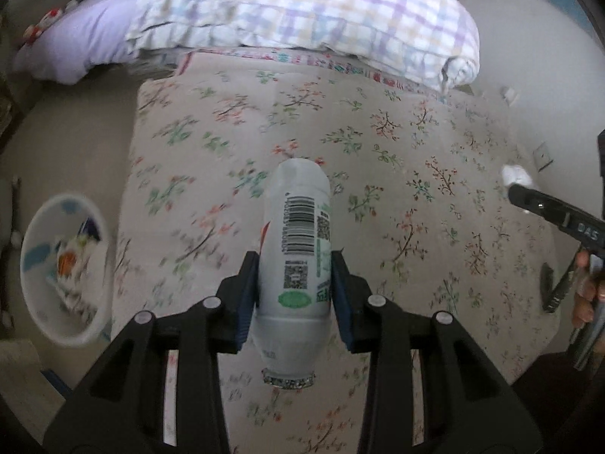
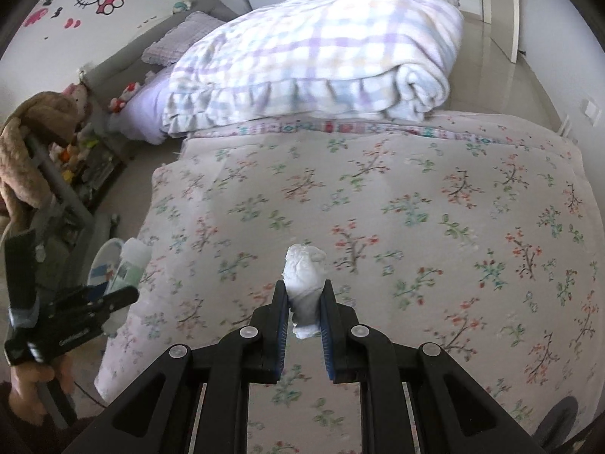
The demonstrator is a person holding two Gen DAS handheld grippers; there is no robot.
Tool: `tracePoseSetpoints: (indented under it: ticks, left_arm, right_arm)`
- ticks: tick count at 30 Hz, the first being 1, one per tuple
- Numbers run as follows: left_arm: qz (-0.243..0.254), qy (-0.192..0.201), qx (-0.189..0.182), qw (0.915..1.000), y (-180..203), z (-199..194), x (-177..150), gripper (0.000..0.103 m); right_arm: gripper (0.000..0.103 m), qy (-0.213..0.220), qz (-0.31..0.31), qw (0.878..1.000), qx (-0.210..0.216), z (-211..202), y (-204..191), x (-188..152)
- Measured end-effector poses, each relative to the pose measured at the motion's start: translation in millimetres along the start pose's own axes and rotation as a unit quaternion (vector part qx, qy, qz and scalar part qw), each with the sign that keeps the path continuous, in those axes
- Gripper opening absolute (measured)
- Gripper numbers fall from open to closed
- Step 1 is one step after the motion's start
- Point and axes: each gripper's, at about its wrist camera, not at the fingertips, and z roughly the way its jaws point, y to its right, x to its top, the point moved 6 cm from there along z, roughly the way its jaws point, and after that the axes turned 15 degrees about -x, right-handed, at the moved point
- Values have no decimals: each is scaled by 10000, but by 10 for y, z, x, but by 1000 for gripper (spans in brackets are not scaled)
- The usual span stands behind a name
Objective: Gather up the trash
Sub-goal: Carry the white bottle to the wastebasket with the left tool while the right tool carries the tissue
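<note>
The left gripper (image 1: 295, 287) clamps a white plastic bottle with a barcode label (image 1: 297, 249) between its blue pads, cap end nearest the camera, base pointing away over the floral bedspread (image 1: 378, 143). Far off to its left, down on the floor beside the bed, stands a white round bin (image 1: 34, 302) with colourful wrappers inside. The right gripper (image 2: 304, 302) is pressed together on a crumpled white tissue wad (image 2: 304, 268), which sticks out beyond the fingertips above the same bedspread. Farther ahead of both tools lies a folded checked quilt (image 2: 314, 64), with a brown plush toy (image 2: 34, 132) at the right tool's far left.
</note>
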Motion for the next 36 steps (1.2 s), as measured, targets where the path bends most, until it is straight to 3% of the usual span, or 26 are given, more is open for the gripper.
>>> tracePoseSetpoints:
  ticks: [10, 21, 32, 36]
  left_arm:
    - [-575, 359, 125, 9976, -572, -383, -294, 39]
    - [-1299, 758, 226, 9884, -1207, -705, -460, 39]
    - [-2129, 1278, 590, 9669, -2001, -856, -562, 39]
    - [-2283, 1408, 755, 9604, -2243, -860, -572, 39]
  right_arm:
    - [16, 60, -445, 9989, 145, -31, -631, -126]
    - [16, 4, -873, 9955, 357, 66, -1303, -260]
    - [16, -71, -1158, 9904, 756, 196, -1852, -299]
    - [16, -104, -1227, 9859, 1135, 222, -2145, -305]
